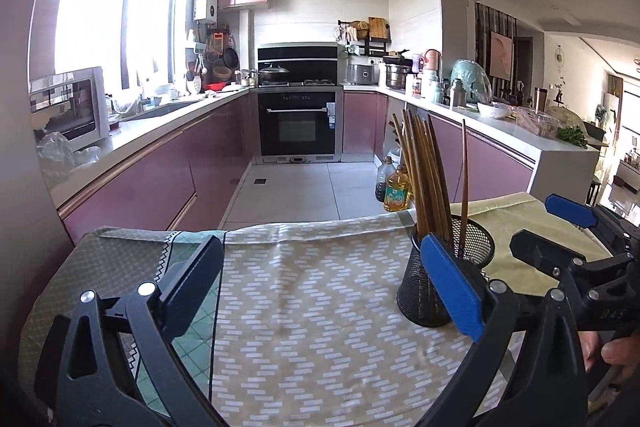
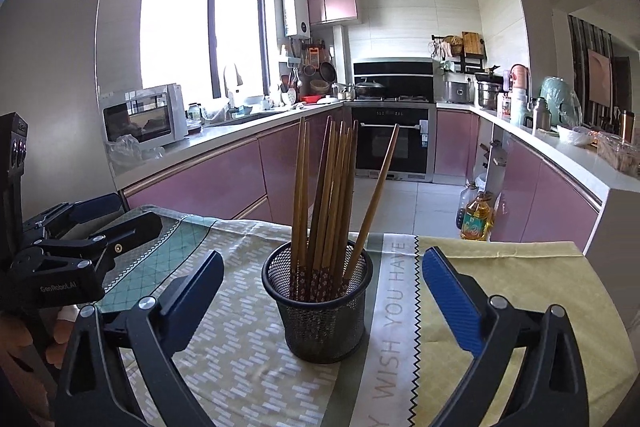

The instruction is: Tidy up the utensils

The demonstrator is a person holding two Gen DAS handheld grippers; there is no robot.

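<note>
**Desk:** Pink-fronted kitchen cabinets [image 2: 208, 171], a built-in oven [image 2: 394, 143] and a bright window [image 2: 200, 27] fill the background. What sits in front?

**Photographer:** A surface [image 2: 248, 347] under patchwork cloths, one strip printed with lettering. On it stands a black mesh holder [image 2: 318, 307], upright, with the wooden chopsticks [image 2: 324, 195] gathered inside it, handles up. One stick leans off to the right, apart from the bunch.

**Desk:** And the hand-held grippers?

**Photographer:** Both stand wide and hold nothing. The right hand-held gripper [image 2: 320, 291] frames the holder between its fingers without touching it. The left hand-held gripper [image 1: 320, 283] points at bare cloth, the holder just beside its right finger.

**Desk:** So how far along is the tidying?

**Photographer:** By the look of it, nearly or wholly finished. No loose utensil shows on the cloth in either view. Straightening the leaning stick may be all that remains.
</note>
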